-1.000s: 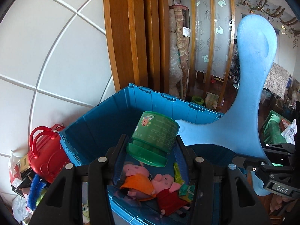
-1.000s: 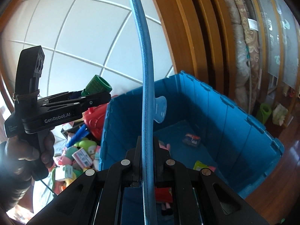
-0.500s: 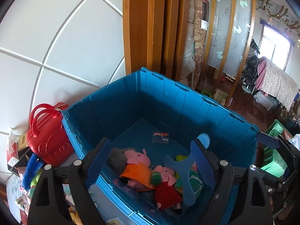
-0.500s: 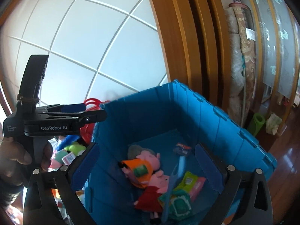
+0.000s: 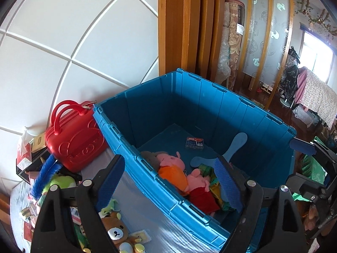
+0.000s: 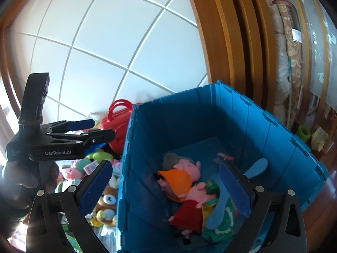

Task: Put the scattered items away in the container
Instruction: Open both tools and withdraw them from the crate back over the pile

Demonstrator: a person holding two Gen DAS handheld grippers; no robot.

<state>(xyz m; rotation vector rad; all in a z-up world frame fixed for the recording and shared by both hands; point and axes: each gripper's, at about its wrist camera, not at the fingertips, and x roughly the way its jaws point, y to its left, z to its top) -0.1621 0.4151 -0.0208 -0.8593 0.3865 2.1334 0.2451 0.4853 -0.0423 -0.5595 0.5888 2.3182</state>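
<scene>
Both tongs, the left tongs (image 5: 168,181) and the right tongs (image 6: 166,187), stand spread and empty above the blue plastic box (image 5: 210,97). Inside lie soft pig dolls (image 6: 183,179) and a flat blue foam piece (image 5: 233,147). More soft toys, like the bear (image 5: 115,232), wait outside on the table (image 5: 147,210), probably next.
</scene>
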